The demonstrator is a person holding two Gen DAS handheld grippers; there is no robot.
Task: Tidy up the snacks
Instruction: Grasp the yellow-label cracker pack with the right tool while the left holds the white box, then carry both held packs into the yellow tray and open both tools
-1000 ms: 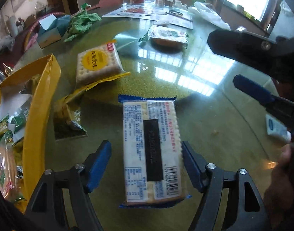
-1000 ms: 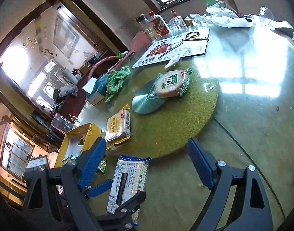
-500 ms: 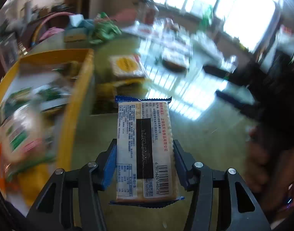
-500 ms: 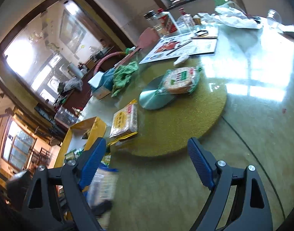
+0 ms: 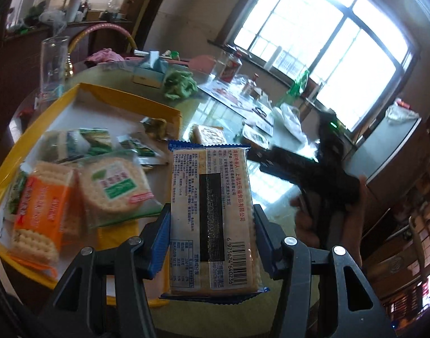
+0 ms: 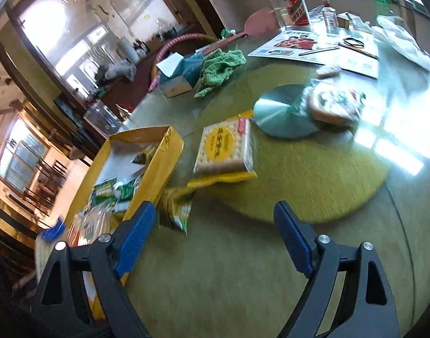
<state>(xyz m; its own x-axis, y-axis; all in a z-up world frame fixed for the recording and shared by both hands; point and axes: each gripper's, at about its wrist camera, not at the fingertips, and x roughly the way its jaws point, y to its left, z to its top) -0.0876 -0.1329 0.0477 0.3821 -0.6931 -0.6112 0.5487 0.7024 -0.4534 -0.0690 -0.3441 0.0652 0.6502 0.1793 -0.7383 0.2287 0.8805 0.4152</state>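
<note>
The blue-edged cracker packet [image 5: 213, 219] is clamped back-side up between the blue pads of the left gripper [image 5: 212, 242], lifted beside the yellow box [image 5: 169, 112] of biscuit packs. The right gripper [image 6: 215, 236] hangs wide and empty over the glass table [image 6: 229, 281]; a yellow cracker pack [image 6: 224, 146] lies ahead, seemingly on the green turntable [image 6: 327, 174].

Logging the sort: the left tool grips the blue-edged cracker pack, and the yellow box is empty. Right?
Not quite. The left tool does grip the blue-edged cracker pack, but the yellow box already holds several snack packs, as the left wrist view shows.
</note>
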